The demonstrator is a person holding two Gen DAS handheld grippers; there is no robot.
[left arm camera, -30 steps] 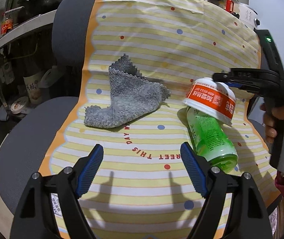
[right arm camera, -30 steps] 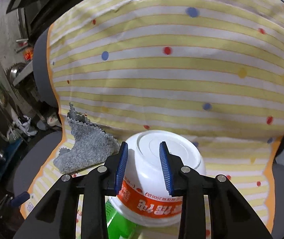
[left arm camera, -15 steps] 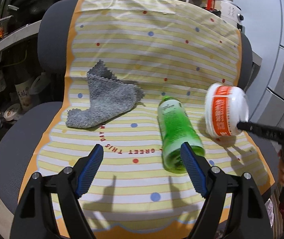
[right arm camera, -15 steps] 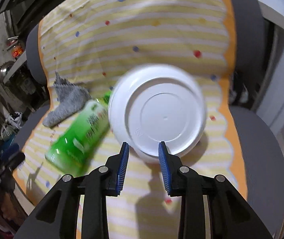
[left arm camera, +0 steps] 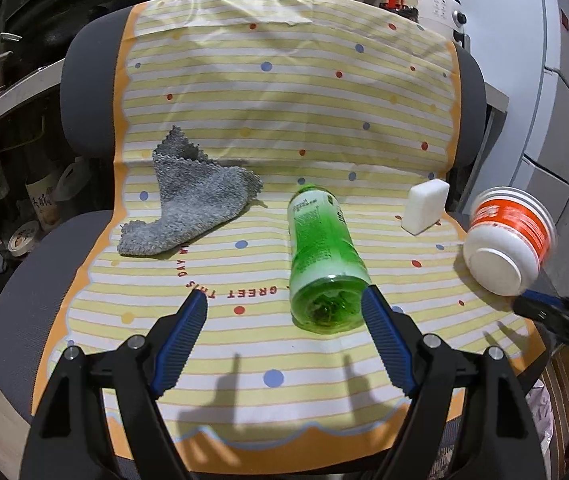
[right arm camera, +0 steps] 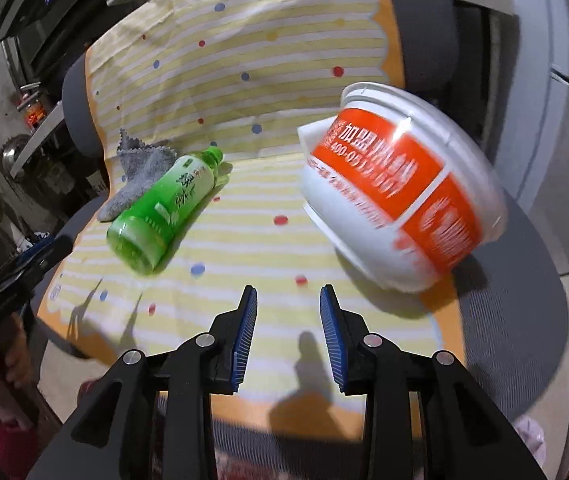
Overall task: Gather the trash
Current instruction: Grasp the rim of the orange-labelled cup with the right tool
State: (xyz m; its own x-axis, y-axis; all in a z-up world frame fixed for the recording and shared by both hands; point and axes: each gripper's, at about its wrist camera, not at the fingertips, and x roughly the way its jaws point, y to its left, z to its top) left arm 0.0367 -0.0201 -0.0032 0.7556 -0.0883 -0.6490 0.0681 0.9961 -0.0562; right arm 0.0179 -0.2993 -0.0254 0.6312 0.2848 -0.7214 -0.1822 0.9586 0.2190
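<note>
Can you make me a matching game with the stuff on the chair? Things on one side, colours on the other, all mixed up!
Things:
1. bottle
2. cloth
3. bowl
4. sponge block

Colours:
A. plain white
B. green
C. white with an orange label
D. grey

Pairs: 1-B, 2-D, 3-C, 4-A

Grey office chair [left arm camera: 84, 92], seat and backrest draped with a yellow-striped, dotted cloth [left arm camera: 284, 92]. On the cloth: crumpled grey rag [left arm camera: 192, 196]; green plastic bottle [left arm camera: 320, 252] lying on its side; white block [left arm camera: 424, 207] near the seat's right edge.
</note>
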